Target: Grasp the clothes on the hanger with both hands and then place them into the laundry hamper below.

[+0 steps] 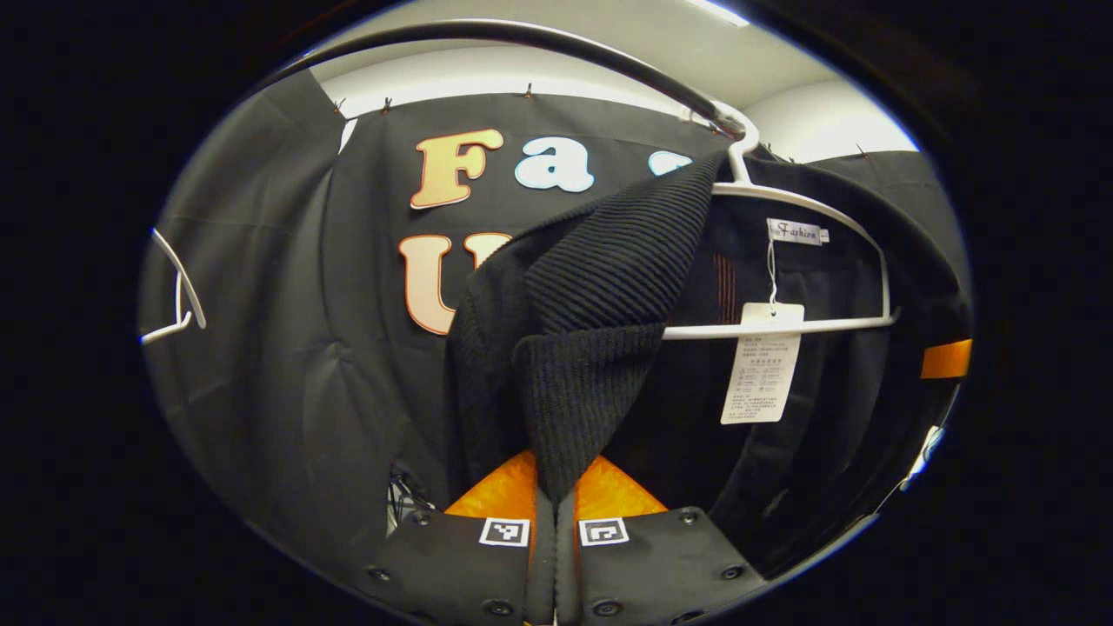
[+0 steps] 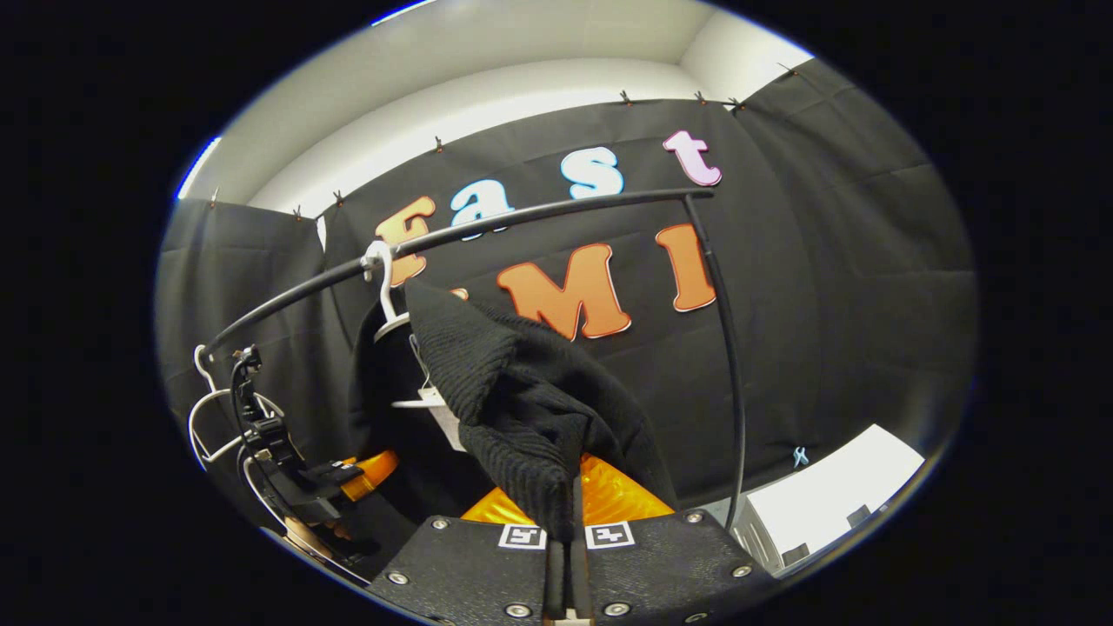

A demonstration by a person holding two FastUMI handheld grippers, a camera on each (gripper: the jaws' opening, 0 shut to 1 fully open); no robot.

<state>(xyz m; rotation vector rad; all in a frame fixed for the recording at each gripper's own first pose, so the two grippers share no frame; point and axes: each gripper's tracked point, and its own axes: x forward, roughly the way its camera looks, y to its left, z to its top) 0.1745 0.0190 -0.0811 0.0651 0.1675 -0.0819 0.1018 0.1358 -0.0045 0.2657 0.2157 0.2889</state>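
Note:
A black ribbed knit garment (image 1: 600, 287) hangs on a white hanger (image 1: 783, 326) hooked over a black rail (image 1: 539, 39); a paper tag (image 1: 762, 365) dangles inside its collar. My left gripper (image 1: 555, 476) is shut on a fold of the garment's knit edge, pulled down between the fingers. In the right gripper view, the garment (image 2: 513, 382) is drawn off the hanger (image 2: 387, 300) toward my right gripper (image 2: 574, 489), which is shut on another fold. The left gripper (image 2: 374, 469) shows farther off at the garment's left side.
The rail (image 2: 539, 217) arcs across the booth and drops down a vertical post (image 2: 735, 391). Empty white hangers (image 2: 209, 417) hang at its left end, one also in the left gripper view (image 1: 178, 300). A white box-like object (image 2: 826, 504) sits low at the right.

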